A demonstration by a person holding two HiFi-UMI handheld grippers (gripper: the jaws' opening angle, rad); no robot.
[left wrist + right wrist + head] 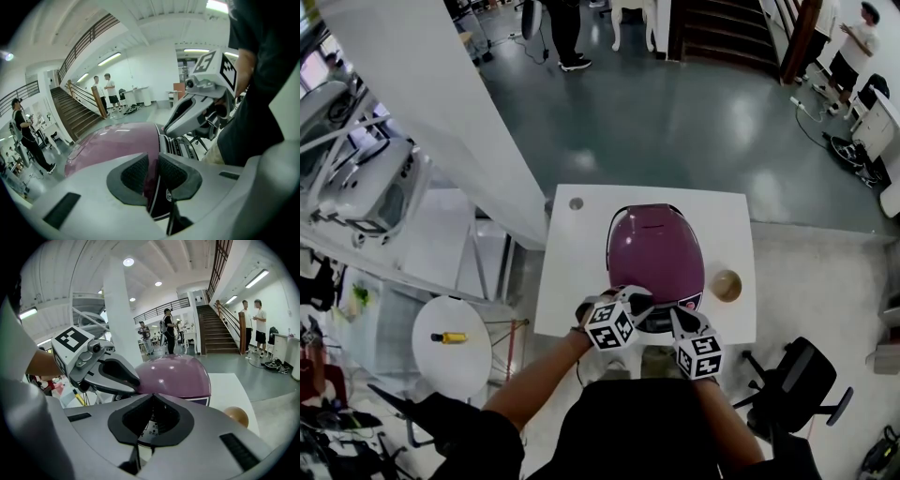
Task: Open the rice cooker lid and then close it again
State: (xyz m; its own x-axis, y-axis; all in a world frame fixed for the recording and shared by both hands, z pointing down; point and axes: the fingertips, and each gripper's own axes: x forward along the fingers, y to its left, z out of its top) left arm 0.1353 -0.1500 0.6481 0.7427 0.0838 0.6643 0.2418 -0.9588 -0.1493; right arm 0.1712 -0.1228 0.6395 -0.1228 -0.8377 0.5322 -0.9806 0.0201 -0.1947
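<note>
Purple rice cooker [656, 248] sitting closed on table [572, 281], looking rigid, glossy, likely slippery. Left tool [636, 302] hovering at front edge, slightly apart. Right tool [679, 323] beside it, pressed together, empty. Front edge likely best hold.

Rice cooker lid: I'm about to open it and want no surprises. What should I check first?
1. Lid fully closed: ok.
2. Bowl stands on the table to the right, apart from the lid: ok.
3. Left gripper at the lid's front, jaws slightly apart, nothing pinched: ok.
4. Right gripper shut and empty: ok.
5. Left gripper touching the lid: cannot tell.
</note>
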